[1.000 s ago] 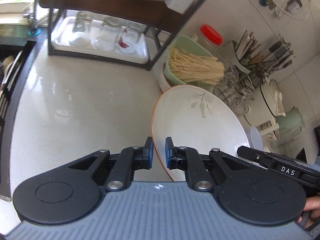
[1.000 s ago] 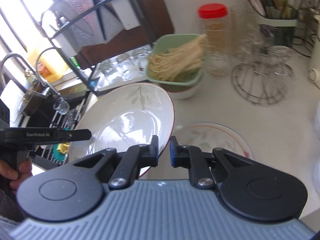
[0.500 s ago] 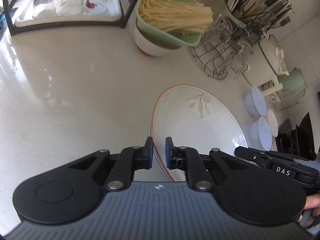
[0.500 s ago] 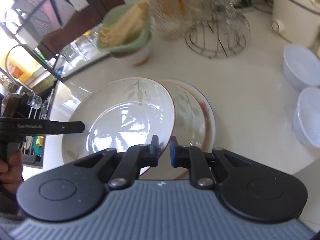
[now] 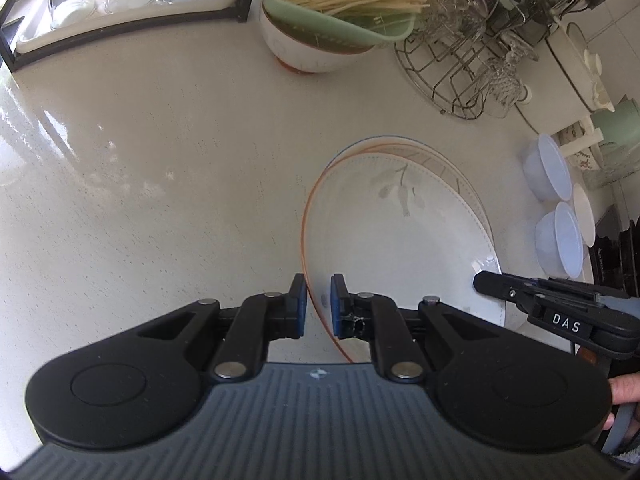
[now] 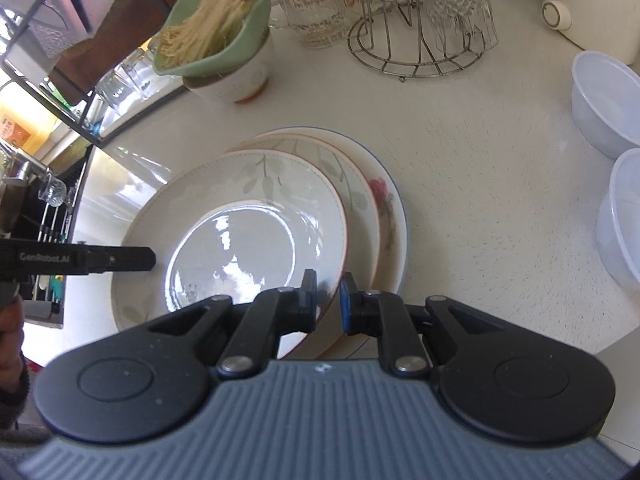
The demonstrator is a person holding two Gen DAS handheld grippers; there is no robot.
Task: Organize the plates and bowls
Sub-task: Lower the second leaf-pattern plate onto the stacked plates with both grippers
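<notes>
Both tongs are clamping the same leaf-pattern plate [image 6: 248,236] by opposite rim edges: left tongs [image 5: 318,306] are pinching the orange-lined rim on one side, right tongs [image 6: 329,304] the rim on the other. The plate is hanging just above, maybe already touching, a stack of two plates [image 6: 380,208] on the tabletop [image 5: 140,160] — can't tell contact for sure. It's sitting off-centre vs. the stack, shifted toward the sink side.

Progress, approx.: plate stacking is nearly done w/ this third one; release is still pending. Two white bowls [image 6: 608,104] are standing side by side near the stack, not nested yet, so bowls are prob. what's left. Noodle bowl [image 5: 320,28] at the back is looking untouched.
</notes>
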